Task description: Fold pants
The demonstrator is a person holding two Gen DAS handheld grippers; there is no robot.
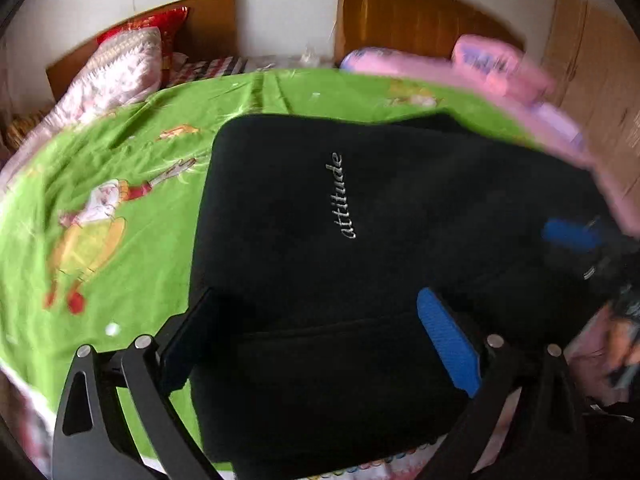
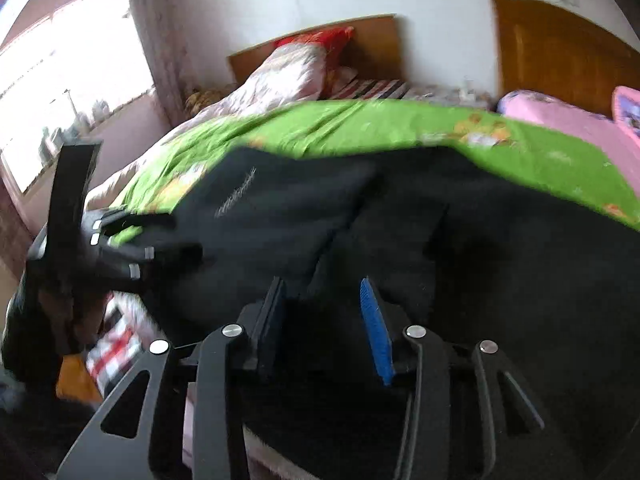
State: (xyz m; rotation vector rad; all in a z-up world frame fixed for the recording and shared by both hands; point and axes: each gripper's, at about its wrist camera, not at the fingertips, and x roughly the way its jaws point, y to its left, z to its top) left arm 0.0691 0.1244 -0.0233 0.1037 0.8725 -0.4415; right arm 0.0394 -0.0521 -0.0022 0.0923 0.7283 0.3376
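The black pants lie folded on the green bedsheet. Our left gripper stands wide apart over the near hem; our right gripper is part-open over cloth, gripping nothing. We judge both should pinch all layers squarely before folding.

pants: we see black, with silver script lettering
bedsheet: we see bright green, cartoon-printed
quilt: pink

Matt black cloth is seen in the pants, soft and fleecy, lettering stitched in pale thread. Smooth printed cloth is shown by the green sheet. Ribbed blue pads are carried on matt black fingers; glossy wood is seen in the headboard.
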